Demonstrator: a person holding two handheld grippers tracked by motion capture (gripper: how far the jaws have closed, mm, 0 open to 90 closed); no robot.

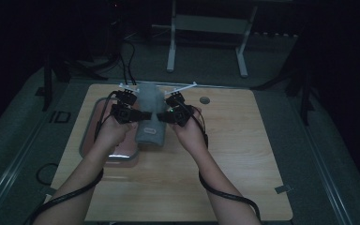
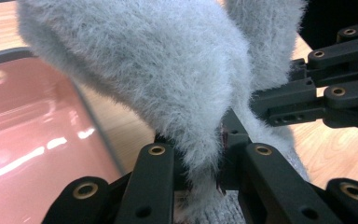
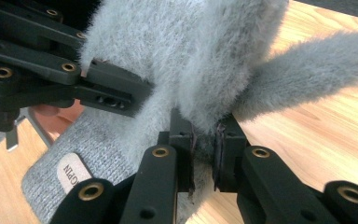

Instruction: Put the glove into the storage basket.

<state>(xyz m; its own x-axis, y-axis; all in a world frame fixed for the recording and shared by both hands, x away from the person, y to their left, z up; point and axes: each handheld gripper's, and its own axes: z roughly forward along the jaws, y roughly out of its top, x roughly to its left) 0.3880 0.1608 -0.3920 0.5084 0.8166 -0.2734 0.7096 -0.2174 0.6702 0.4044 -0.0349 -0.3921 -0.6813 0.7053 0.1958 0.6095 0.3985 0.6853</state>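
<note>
A fluffy grey garment (image 1: pixel 150 112), seemingly a knitted hat or slipper with a small label, is held above the wooden table (image 1: pixel 225 154), just to the right of a pink tray (image 1: pixel 91 136). The left gripper (image 1: pixel 130 96) is clenched on the garment's left edge, and in the left gripper view the fuzzy fabric (image 2: pixel 168 79) is seen pinched between its jaws. The right gripper (image 1: pixel 174 99) is clamped on the opposite edge, with fabric (image 3: pixel 200 70) squeezed between its pads. The lower, knitted end appears to rest on the table, though contact cannot be confirmed.

The step in hand is judged to be the lifting and spreading of the garment between both grips, perhaps to fold or place it. For the next move, both grips would have to be kept firm and moved together, so that the soft fabric is not pulled out of either pair of jaws.
</note>
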